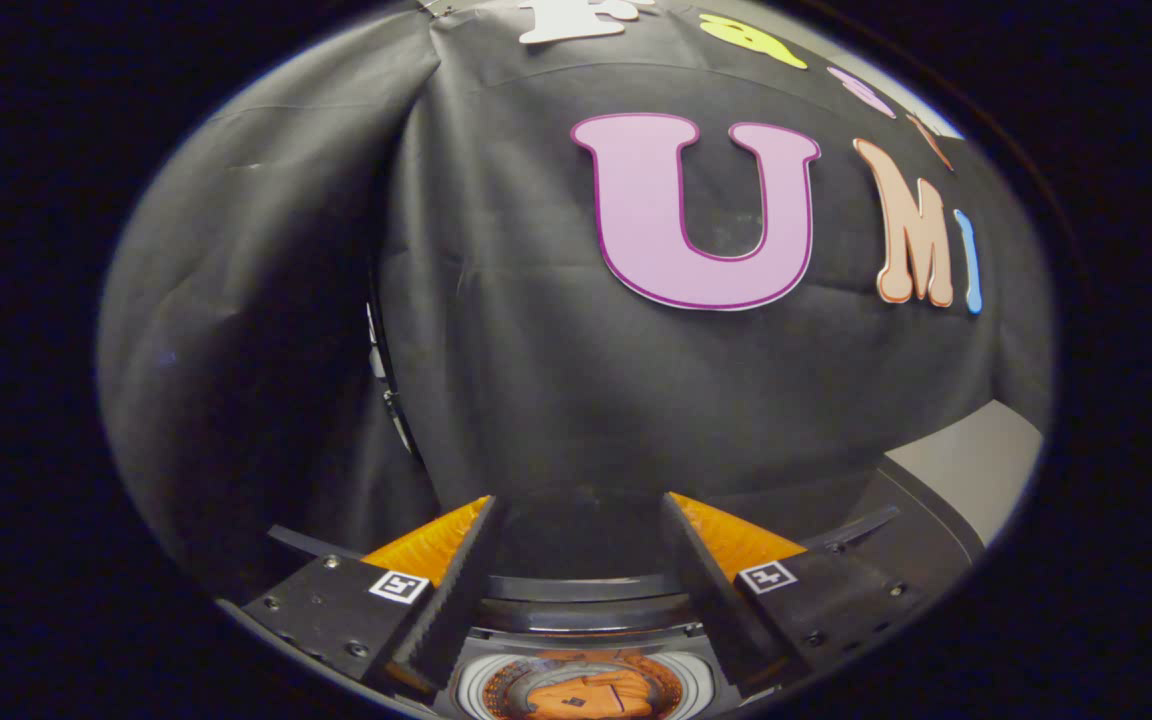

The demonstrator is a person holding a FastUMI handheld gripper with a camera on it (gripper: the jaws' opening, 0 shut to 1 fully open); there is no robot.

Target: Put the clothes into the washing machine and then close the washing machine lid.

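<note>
A recording booth set up as a laundry corner: black cloth (pixel 556 380) drapes the wall from nine to three o'clock, and at six o'clock a top-loading washing machine (pixel 586 610) stands open, orange clothes (pixel 584 695) in its drum.

We see the washing machine (pixel 586 640) open at 6 o'clock, lid (pixel 586 585) raised behind; orange clothes (pixel 581 693) lie bunched inside the drum.

Tongs (pixel 576 520) spread wide, empty, above washing machine (pixel 586 615) holding orange clothes (pixel 581 692).
</note>
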